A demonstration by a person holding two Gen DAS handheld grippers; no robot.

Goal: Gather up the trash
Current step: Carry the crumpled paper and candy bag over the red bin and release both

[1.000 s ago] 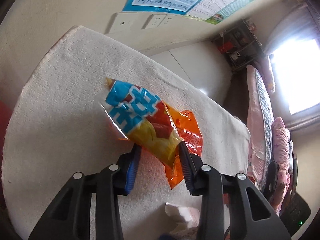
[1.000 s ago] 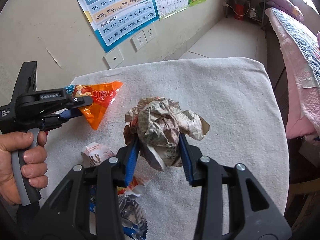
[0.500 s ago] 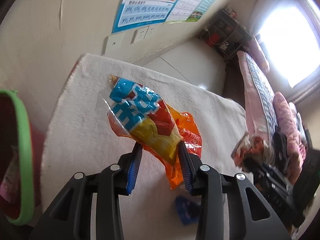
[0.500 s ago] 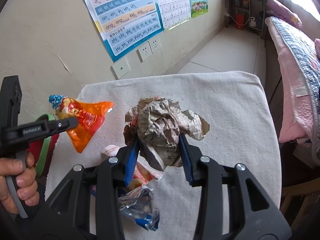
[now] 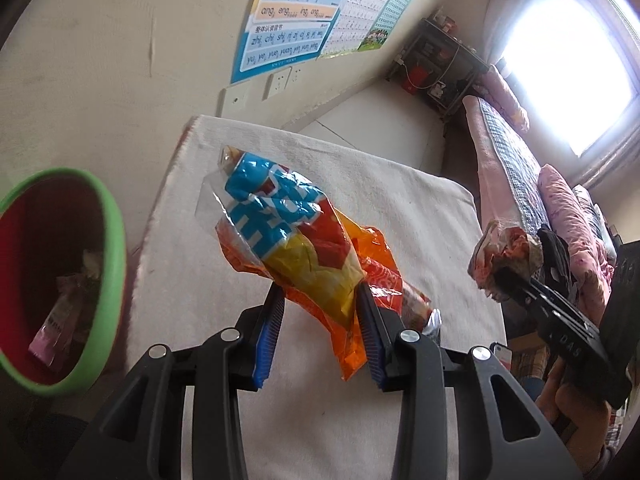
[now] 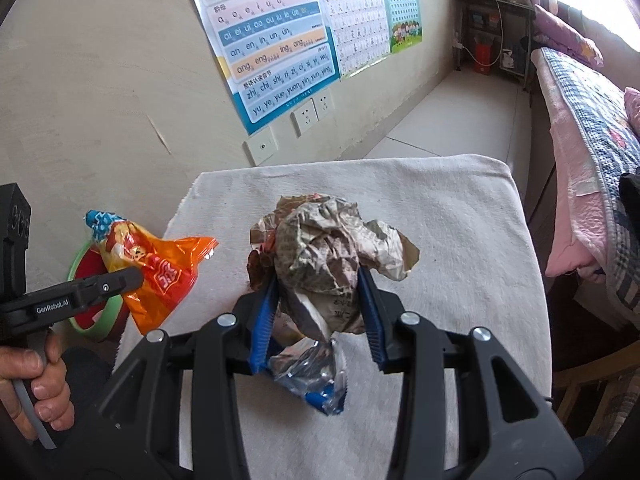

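Wrapper clamped in my left gripper, long axis slanting up and away, over the table's left edge. Bin sits just left and below, so left drops first. My right gripper squeezes the paper ball, farther off.

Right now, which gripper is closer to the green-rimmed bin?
Left. The left gripper, holding a snack bag, is beside the bin. The right gripper, holding crumpled paper, is over the table, farther away.

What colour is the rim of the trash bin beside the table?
Green, around a red inside: the round plastic trash bin shows best in the left wrist view.
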